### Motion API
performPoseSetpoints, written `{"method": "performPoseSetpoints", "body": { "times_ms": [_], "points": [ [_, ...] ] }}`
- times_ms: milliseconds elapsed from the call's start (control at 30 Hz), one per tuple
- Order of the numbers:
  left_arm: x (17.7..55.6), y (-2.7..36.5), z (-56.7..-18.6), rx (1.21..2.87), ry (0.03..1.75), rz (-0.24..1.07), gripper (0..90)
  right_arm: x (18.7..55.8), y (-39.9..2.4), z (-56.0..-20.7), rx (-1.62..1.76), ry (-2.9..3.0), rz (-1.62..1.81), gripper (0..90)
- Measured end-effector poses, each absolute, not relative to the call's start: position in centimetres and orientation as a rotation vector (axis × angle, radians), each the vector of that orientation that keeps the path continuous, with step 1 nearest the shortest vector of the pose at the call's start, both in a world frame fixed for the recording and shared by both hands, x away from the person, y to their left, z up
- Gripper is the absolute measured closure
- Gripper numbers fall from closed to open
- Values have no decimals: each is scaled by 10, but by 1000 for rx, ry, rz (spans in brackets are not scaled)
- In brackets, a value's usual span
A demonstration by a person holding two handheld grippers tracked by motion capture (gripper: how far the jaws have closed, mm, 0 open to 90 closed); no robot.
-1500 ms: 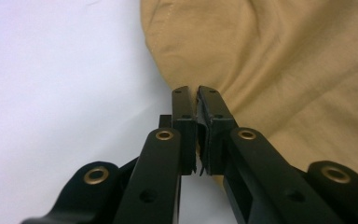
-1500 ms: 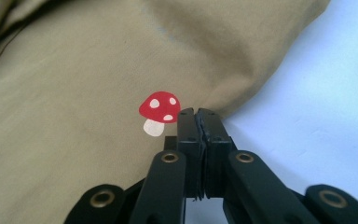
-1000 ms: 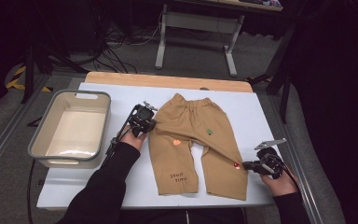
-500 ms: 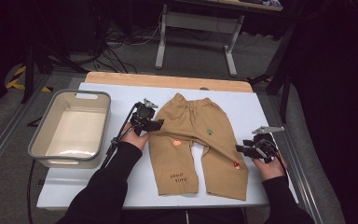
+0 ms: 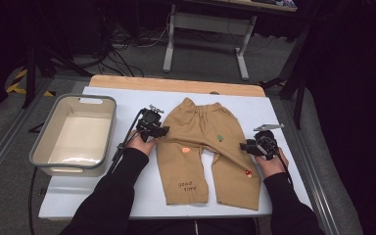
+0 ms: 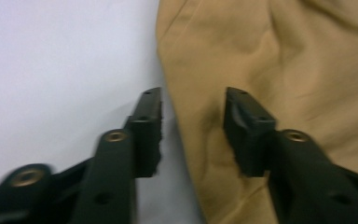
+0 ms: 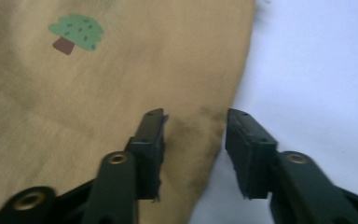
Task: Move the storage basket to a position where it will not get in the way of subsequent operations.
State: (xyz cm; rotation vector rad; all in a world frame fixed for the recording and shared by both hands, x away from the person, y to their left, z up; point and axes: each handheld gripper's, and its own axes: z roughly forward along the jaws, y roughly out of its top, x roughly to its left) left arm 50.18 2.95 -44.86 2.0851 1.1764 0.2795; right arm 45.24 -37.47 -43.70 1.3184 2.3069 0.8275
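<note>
Tan child's trousers (image 5: 205, 129) lie flat on the white table (image 5: 112, 196), waistband at the far side. My left gripper (image 5: 159, 131) sits at the trousers' left side seam. In the left gripper view the gripper (image 6: 193, 95) is open, its jaws astride the cloth edge (image 6: 284, 56); they have just been closing. My right gripper (image 5: 246, 146) is at the right side seam. In the right gripper view that gripper (image 7: 195, 115) is open astride the edge of the cloth (image 7: 121, 93), below a green tree print (image 7: 77, 31); its jaws have also just been closing.
An empty grey bin (image 5: 68, 168) stands on the table's left part, close to my left forearm. A wooden strip (image 5: 176, 84) runs along the far edge. Beyond it are a metal stand (image 5: 205, 24) and floor cables. Bare table (image 7: 317, 70) lies right of the trousers.
My right hand has moved from near the right leg's lower part up along the side seam toward the hip. The left hand has stayed at the left seam.
</note>
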Motion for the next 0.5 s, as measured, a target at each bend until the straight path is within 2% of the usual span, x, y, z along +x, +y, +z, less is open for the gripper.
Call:
{"method": "performPoseSetpoints", "body": {
  "times_ms": [67,100,167,200,367,500],
  "points": [
    [501,28,-452,2097,1181,265,697,453,-372,-438,1322,2312,818,625],
    [501,27,-452,2100,1177,259,729,454,-371,-438,1321,2315,819,665],
    [499,25,-452,2106,1167,237,844,454,-371,-437,1327,2339,837,819],
    [498,24,-451,2117,1160,249,855,454,-371,-437,1327,2357,849,880],
    [487,23,-446,2173,1142,226,873,447,-370,-434,1333,2394,802,894],
    [466,26,-440,2215,1087,128,872,430,-380,-429,1361,2500,781,894]
  ]
}}
